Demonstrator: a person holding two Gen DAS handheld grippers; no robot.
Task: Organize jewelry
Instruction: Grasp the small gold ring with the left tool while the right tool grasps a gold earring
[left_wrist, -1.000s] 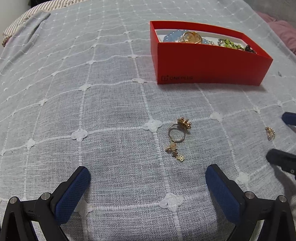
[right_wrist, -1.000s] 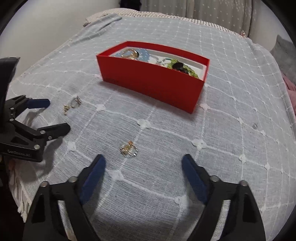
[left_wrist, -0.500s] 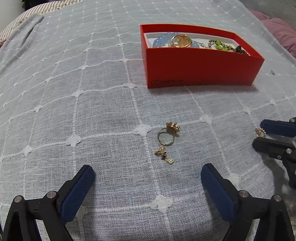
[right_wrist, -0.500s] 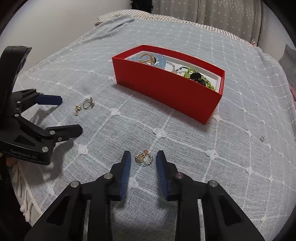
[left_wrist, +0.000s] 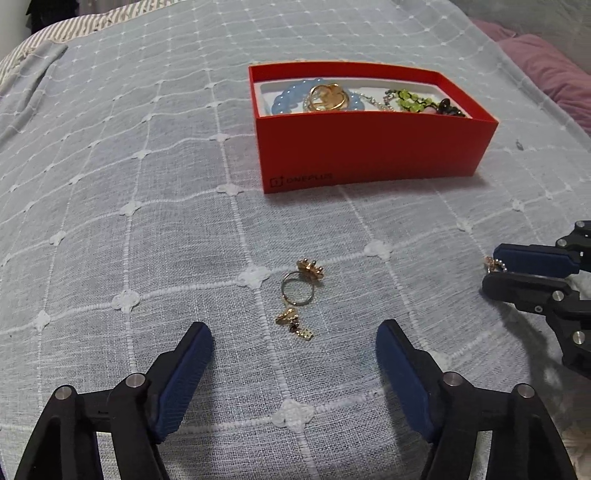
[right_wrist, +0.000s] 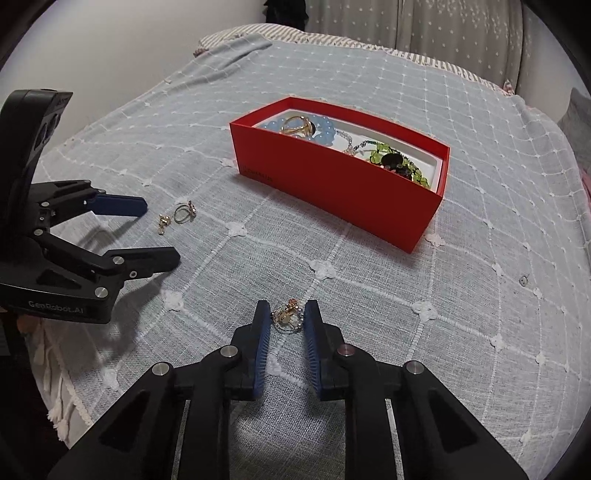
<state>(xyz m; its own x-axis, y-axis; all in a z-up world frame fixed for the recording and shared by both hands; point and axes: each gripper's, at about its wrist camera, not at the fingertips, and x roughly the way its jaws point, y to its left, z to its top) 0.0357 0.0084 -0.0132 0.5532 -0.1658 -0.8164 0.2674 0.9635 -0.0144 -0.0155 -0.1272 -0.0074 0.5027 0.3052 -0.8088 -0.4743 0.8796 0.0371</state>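
A red box (left_wrist: 369, 147) holding several pieces of jewelry stands on the grey bedspread; it also shows in the right wrist view (right_wrist: 332, 188). A gold ring (left_wrist: 301, 282) and a small gold earring (left_wrist: 293, 323) lie just ahead of my open left gripper (left_wrist: 293, 358). In the right wrist view the ring (right_wrist: 184, 213) and earring (right_wrist: 163, 222) lie by the left gripper (right_wrist: 151, 232). My right gripper (right_wrist: 286, 319) has closed around a small beaded ring with a gold charm (right_wrist: 288, 317), which still rests on the cloth. The right gripper (left_wrist: 491, 271) shows at the left view's right edge.
The bedspread (left_wrist: 147, 184) has a white grid pattern with stitched flowers. A pink pillow (left_wrist: 546, 74) lies at the far right. A striped sheet (right_wrist: 332, 40) and curtain lie beyond the bed's far end. The bed's fringed edge (right_wrist: 59, 413) is at the near left.
My right gripper moved forward and its fingers closed from wide open onto the beaded ring. My left gripper edged closer to the gold ring and earring, still open.
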